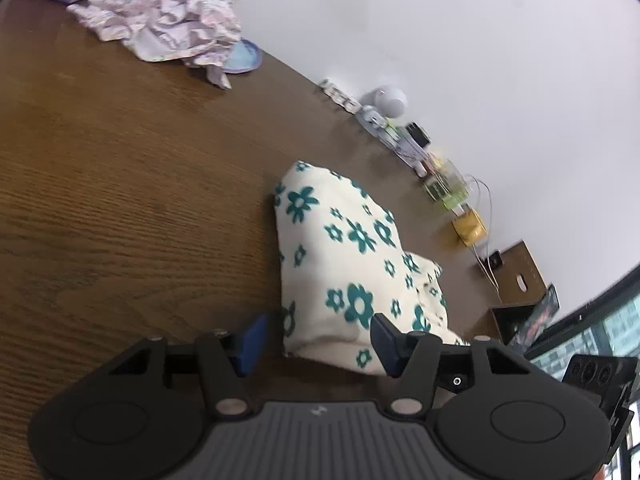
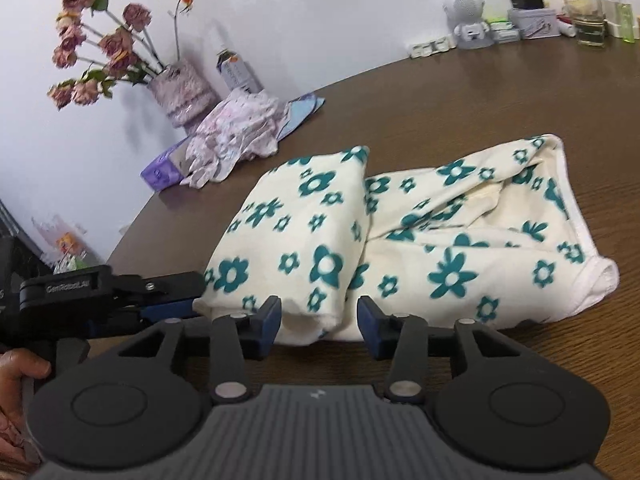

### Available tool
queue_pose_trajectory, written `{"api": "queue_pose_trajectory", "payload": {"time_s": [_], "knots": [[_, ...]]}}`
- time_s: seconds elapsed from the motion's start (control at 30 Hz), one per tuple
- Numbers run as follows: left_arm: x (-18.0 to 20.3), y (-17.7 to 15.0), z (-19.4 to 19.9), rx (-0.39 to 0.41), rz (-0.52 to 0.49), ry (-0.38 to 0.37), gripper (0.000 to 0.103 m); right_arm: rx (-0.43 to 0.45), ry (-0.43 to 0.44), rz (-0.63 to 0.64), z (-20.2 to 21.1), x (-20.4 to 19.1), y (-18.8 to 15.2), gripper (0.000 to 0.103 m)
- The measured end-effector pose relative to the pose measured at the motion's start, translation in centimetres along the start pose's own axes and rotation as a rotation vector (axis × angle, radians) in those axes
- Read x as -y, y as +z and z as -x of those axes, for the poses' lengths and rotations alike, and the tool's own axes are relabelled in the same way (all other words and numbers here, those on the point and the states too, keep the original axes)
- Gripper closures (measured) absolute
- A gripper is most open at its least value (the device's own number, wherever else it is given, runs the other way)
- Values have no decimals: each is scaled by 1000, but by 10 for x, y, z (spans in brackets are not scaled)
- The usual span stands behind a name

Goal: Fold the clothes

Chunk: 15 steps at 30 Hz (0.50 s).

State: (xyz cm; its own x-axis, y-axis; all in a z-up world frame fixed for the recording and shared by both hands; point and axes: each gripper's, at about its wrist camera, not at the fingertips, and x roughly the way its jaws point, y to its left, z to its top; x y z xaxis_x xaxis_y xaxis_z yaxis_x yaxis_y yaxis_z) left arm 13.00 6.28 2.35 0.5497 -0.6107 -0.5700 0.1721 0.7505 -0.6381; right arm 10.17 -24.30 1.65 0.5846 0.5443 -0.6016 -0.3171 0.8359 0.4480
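Both grippers at the folded flowered garment point(image 2: 360, 236)'s near edge.
Left gripper point(image 1: 318, 340) and right gripper point(image 2: 318, 320) fingers spread, released, cloth between them.

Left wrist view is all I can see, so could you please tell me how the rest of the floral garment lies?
Observer: The floral garment has one flap folded over; the rest spreads right, ending in a white-hemmed opening.
Operator: Where is the right hand-held gripper, please?
Observer: The right hand-held gripper is open at the garment's near edge.
Operator: Is anything behind the pink clothes?
Observer: A vase of dried flowers stands behind the crumpled pink clothes.
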Motion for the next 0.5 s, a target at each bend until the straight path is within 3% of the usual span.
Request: {"api": "queue_pose_trajectory", "payload": {"time_s": [0.1, 0.23, 0.37, 0.5], "knots": [[11, -7, -2, -32, -116, 26, 45, -4, -11, 105, 2, -12, -6, 55], [27, -13, -12, -45, -272, 117, 46, -4, -97, 251, -6, -28, -12, 55], [35, -13, -20, -33, -361, 176, 50, 2, -186, 388, -16, -43, -18, 56], [33, -12, -24, -7, -399, 206, 64, 31, -192, 414, -20, -44, -16, 70]]}}
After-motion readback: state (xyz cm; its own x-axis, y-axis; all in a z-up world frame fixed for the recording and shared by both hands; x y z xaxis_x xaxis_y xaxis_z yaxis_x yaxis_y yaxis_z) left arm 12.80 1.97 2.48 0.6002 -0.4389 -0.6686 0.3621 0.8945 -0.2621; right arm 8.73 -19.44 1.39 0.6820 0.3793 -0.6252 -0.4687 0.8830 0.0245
